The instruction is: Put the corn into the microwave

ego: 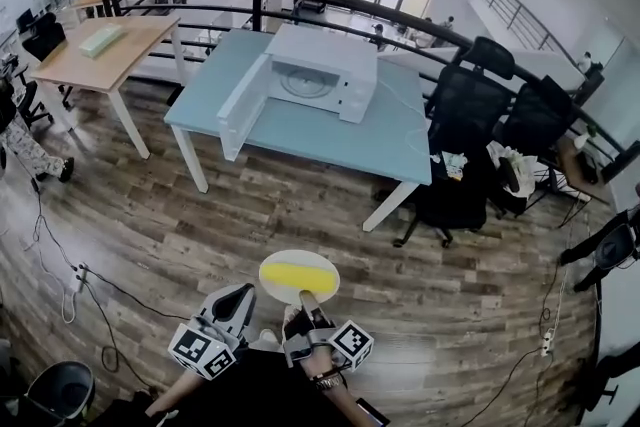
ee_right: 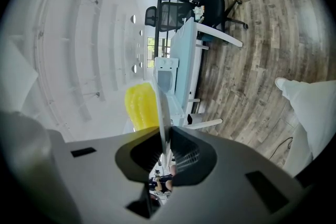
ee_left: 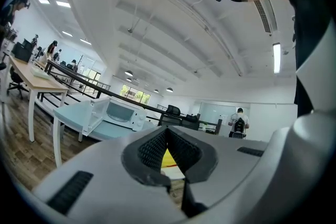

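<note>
Floor [ego: 480,255] of wood planks runs under everything, below both pairs of your jaws.

Pale blue worktop [ego: 330,140] stands well ahead of your jaws, with open floor between.

Black office chairs [ego: 470,105] crowd the worktop's right end, far ahead and to the right of your right jaws.

White microwave [ego: 335,65] sits on the worktop toward its far edge, well apart from either pair of jaws. Its door [ego: 243,105] is swung wide open to the left, and the cavity faces you.

Right gripper [ee_right: 165,147] is held low and close to your body. Its jaws are clenched on the near rim of a white plate [ego: 275,287]. In the right gripper view the plate runs edge-on between the pads. In the head view it sticks out ahead of those jaws, roughly level.

Left gripper [ee_left: 168,136] is just beside the right one, on its left. Its jaws are closed together and grasp nothing. Their tips are near the plate's near-left rim; whether they touch it cannot be told. Past the pads, the left gripper view shows a sliver of plate and yellow.

Corn [ego: 298,269], yellow, lies across the middle of the plate, just ahead of your right jaws. It is touched by neither pair and is not yet in the microwave.
</note>
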Tool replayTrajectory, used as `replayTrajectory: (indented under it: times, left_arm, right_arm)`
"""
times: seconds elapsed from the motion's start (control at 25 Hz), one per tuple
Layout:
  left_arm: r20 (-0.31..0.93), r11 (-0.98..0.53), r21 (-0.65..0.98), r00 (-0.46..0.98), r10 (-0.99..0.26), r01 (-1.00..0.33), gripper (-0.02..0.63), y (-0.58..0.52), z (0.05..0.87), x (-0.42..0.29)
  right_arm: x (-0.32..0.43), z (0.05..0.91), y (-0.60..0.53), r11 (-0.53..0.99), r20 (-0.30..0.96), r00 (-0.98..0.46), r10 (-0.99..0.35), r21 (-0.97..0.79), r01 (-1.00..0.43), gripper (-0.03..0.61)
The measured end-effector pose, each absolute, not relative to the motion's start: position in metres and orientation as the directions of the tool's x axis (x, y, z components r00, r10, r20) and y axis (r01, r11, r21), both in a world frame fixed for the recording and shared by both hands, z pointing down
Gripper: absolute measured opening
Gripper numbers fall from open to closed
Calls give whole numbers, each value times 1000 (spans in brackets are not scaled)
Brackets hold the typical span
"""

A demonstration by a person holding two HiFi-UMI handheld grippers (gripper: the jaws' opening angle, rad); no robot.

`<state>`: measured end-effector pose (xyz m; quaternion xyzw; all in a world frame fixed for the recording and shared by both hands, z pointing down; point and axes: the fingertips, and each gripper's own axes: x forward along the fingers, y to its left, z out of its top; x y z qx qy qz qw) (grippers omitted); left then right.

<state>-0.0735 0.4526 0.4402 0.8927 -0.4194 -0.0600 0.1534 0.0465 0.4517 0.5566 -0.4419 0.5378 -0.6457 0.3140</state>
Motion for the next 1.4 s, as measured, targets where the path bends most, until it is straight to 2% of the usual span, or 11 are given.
replayTrajectory:
  times: [0.6,1.4]
  left_arm:
    - [29,-588,257,614,-789,-767,3,405,438,-82]
    - [66,-588,289,629,-775,-755,2,316,450,-61]
  right_arm:
    - [38,559,390,-151,156,-429,-890,-987,-47,29]
    - [49,575,312,-217,226,-439,-870,-974,-72,30]
